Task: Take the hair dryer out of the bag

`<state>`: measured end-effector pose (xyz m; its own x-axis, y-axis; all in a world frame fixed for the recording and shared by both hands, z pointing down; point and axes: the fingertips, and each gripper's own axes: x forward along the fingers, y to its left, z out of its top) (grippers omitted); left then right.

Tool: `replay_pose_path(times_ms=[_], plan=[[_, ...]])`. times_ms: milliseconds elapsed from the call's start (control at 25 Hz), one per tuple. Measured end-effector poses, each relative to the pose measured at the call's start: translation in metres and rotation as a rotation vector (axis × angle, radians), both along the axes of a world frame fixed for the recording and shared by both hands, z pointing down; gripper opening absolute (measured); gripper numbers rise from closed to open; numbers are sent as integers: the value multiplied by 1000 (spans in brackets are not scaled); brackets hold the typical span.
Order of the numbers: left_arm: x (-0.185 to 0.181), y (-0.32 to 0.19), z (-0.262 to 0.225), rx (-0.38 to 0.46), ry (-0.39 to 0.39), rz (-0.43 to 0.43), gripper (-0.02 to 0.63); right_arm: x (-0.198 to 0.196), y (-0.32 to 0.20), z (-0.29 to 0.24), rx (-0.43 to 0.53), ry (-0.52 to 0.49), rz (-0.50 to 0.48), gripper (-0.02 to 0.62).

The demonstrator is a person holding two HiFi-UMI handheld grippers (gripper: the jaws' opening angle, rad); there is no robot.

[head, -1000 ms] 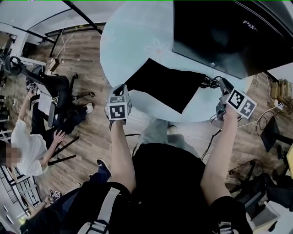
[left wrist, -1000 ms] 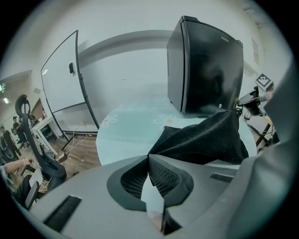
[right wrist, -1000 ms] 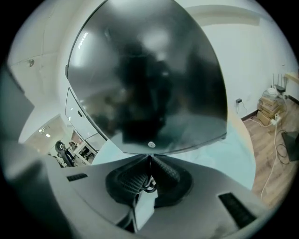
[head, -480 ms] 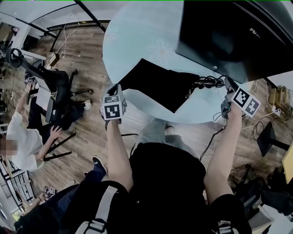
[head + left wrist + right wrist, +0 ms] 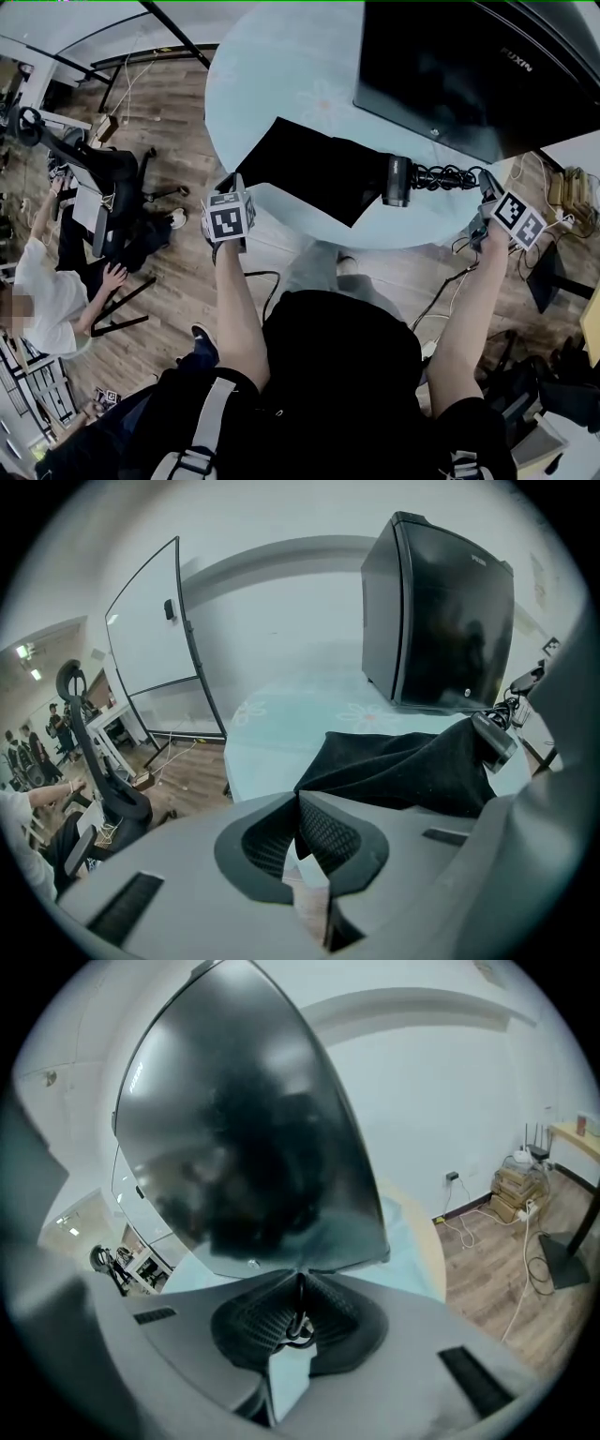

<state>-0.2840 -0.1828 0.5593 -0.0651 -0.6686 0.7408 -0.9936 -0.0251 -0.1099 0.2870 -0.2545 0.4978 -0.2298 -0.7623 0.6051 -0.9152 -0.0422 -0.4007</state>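
A black cloth bag [image 5: 314,169] lies flat on the round pale-blue table [image 5: 281,75]. My left gripper [image 5: 234,183] is shut on the bag's near left corner; in the left gripper view the jaws [image 5: 298,801] pinch the cloth of the bag [image 5: 403,766]. The hair dryer [image 5: 397,180] pokes its dark barrel out of the bag's right mouth, and it also shows as the hair dryer [image 5: 494,741] at the right. Its coiled black cord [image 5: 442,175] runs to my right gripper [image 5: 482,183]. The right gripper [image 5: 300,1286] is shut on the cord [image 5: 298,1326].
A big black monitor [image 5: 459,70] stands on the table's far right, close behind the dryer. An office chair [image 5: 103,173] and a seated person [image 5: 52,291] are on the wooden floor at left. Cables and boxes [image 5: 567,192] lie at right.
My right gripper has moved right with the cord, and the hair dryer's barrel has come out of the bag's mouth. The left gripper shifted slightly left, still on the bag's corner.
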Motion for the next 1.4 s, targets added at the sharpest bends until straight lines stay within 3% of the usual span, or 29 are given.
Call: replay_pose_path(times_ms=[160,280,600,720,800,1000,1400], plan=[[11,-2,3,-5,8,34,29,12,26,10,-20,6,30,28],[20,-7,-5,23,8,77,92,17,52,19,-42,11,48,28],[78,-7,-16,83,55,193,92,5,131,46,-96,-60,76,29],[110,0,-20,102,57,268,82,-7,163,59,-123,-87,73,31],[134,5,-23,133,74,318,6,-18,184,68,-143,-110,68,31],[183,19,-28,160,86,441,6,-49,221,82,-177,-183,53,31],[208,27,-31,160,105,479,6,-123,243,95,-228,-331,-37,37]])
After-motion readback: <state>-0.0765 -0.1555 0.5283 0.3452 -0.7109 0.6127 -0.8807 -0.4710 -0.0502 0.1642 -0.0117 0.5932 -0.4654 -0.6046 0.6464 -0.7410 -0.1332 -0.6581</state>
